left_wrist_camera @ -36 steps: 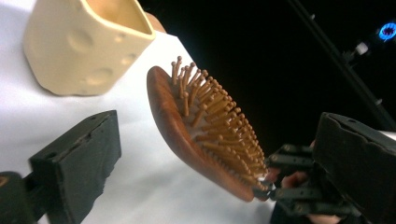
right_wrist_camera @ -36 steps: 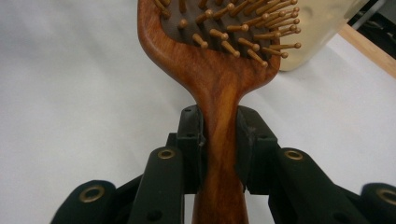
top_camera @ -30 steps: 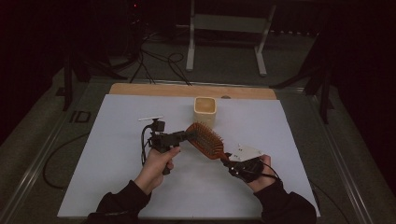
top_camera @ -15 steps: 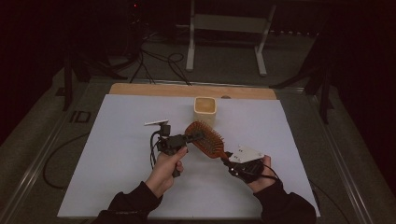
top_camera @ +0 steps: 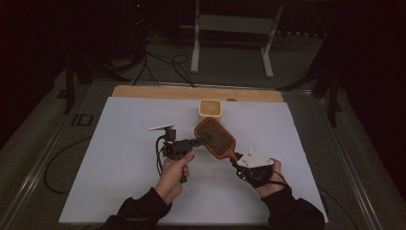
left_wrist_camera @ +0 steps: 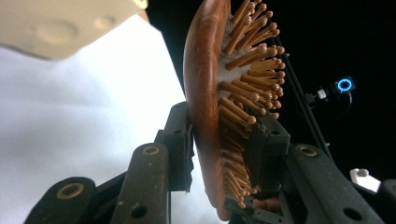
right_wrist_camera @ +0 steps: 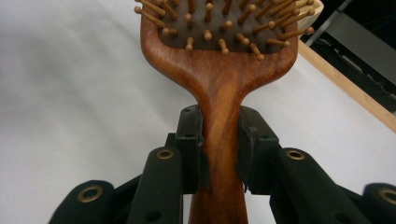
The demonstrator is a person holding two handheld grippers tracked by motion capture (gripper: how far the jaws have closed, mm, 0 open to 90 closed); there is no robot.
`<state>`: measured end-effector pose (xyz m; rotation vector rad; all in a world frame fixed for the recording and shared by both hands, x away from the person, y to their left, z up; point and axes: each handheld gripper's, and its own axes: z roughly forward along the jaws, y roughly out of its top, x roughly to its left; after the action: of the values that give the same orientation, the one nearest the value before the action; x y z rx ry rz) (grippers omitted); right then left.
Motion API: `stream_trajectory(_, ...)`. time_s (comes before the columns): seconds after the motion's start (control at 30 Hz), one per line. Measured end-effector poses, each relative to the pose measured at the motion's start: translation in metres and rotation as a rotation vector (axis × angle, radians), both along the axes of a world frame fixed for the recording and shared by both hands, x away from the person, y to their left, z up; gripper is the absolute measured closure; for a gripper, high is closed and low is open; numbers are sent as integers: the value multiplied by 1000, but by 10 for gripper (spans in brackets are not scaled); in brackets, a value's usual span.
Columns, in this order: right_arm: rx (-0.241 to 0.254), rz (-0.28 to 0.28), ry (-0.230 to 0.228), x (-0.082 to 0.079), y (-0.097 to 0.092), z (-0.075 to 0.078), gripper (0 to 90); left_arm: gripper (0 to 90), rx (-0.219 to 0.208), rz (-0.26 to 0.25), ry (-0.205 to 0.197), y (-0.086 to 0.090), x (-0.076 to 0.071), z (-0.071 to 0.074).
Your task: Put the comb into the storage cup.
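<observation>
A brown wooden hairbrush (top_camera: 216, 137) with peg bristles hangs tilted above the white mat (top_camera: 119, 158). My right gripper (top_camera: 238, 162) is shut on its handle (right_wrist_camera: 219, 98), one pad on each side of the narrow neck. My left gripper (top_camera: 201, 140) reaches in from the left and has just been closing, with the brush head (left_wrist_camera: 205, 93) between its jaws. One pad (left_wrist_camera: 180, 140) lies against the wooden back, the other (left_wrist_camera: 266, 144) presses into the bristles. A hand holds each gripper from below.
A small beige cup (top_camera: 210, 109) stands just behind the brush, also close above in the left gripper view (left_wrist_camera: 56, 23). A wooden strip (top_camera: 196, 92) runs along the mat's far edge. Beyond the table are a metal stand (top_camera: 230, 43) and floor cables.
My left gripper has shifted right up to the brush head and its jaws have closed around it. The right hand and the brush handle have stayed put.
</observation>
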<state>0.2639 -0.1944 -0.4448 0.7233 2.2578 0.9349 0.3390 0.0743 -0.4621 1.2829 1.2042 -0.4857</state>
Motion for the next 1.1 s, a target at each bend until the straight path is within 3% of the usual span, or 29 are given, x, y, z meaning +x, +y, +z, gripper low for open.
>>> stream_trajectory(0.17, 14, 1, -7, 0, 0, 0, 720, 676, 18, 6, -56, -2, -4, 9)
stream_trajectory(0.37, 78, 3, -3, -1, -3, 2, 717, 689, 18, -7, -123, -2, -5, 17)
stream_trajectory(0.53, 104, 10, 0, 0, -3, 4, 697, 692, 44, -21, -172, -4, -6, 24)
stream_trajectory(0.63, 137, 2, -5, 0, -3, 5, 464, 695, 78, -24, -194, -5, -6, 27)
stream_trajectory(0.77, 153, -33, 30, 6, -7, 2, 154, 696, 100, -26, -227, -3, -6, 30)
stream_trajectory(0.93, 180, -23, 81, 9, -10, -1, 88, 697, 120, -15, -273, 1, -4, 41)
stream_trajectory(1.1, 217, -8, 83, 7, -14, 1, 87, 696, 126, 2, -310, 9, 2, 52)
